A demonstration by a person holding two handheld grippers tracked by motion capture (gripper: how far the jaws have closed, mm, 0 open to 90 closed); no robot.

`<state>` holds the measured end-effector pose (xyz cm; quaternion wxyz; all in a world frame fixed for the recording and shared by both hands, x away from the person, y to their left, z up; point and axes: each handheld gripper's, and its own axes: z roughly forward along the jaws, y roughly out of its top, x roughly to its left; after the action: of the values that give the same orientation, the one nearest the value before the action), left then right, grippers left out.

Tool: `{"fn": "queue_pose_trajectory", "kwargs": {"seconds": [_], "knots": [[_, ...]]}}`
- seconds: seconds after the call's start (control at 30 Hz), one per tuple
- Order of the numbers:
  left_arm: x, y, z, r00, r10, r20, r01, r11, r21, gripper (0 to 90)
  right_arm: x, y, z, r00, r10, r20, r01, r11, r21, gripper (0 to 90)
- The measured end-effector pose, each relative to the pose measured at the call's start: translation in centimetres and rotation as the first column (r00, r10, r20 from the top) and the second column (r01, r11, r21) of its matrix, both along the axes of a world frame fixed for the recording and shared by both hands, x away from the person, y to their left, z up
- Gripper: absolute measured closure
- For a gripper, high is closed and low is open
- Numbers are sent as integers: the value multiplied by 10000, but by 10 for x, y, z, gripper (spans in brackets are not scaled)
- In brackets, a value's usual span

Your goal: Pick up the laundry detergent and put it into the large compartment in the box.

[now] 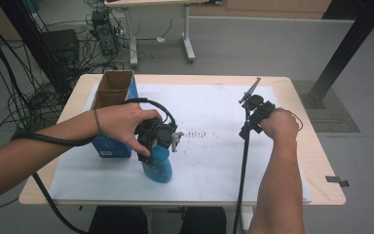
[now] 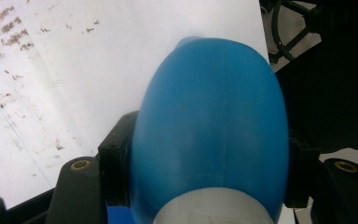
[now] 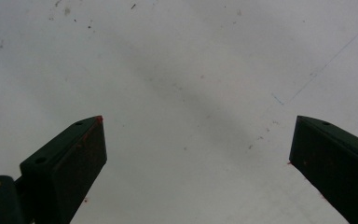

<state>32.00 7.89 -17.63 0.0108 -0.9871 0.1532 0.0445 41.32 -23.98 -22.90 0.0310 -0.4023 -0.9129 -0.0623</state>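
From above, my left tongs [image 1: 157, 139] gripped a blue bottle [image 1: 158, 165] near the near-left edge of the desk [image 1: 302, 146], just right of an open box [image 1: 113, 90]. My right tongs [image 1: 254, 109] hovered apart, far right.

Along the left tongs, the jaws pressed both sides of the bottle [image 2: 209, 126], just above its white collar.

Along the right tongs, the jaws stood wide, empty over the white sheet [image 3: 177, 60].

I judged a firm, level grip best, lifting clear of the box wall.
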Motion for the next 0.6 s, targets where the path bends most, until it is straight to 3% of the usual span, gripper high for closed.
{"fn": "queue_pose_trajectory", "kwargs": {"seconds": [0.6], "knots": [[1, 0, 0, 10000, 77, -25, -77, 10000, -12, 366, -2, -1, 2, 10000, -7, 88, 7, 10000, 18, 38]]}}
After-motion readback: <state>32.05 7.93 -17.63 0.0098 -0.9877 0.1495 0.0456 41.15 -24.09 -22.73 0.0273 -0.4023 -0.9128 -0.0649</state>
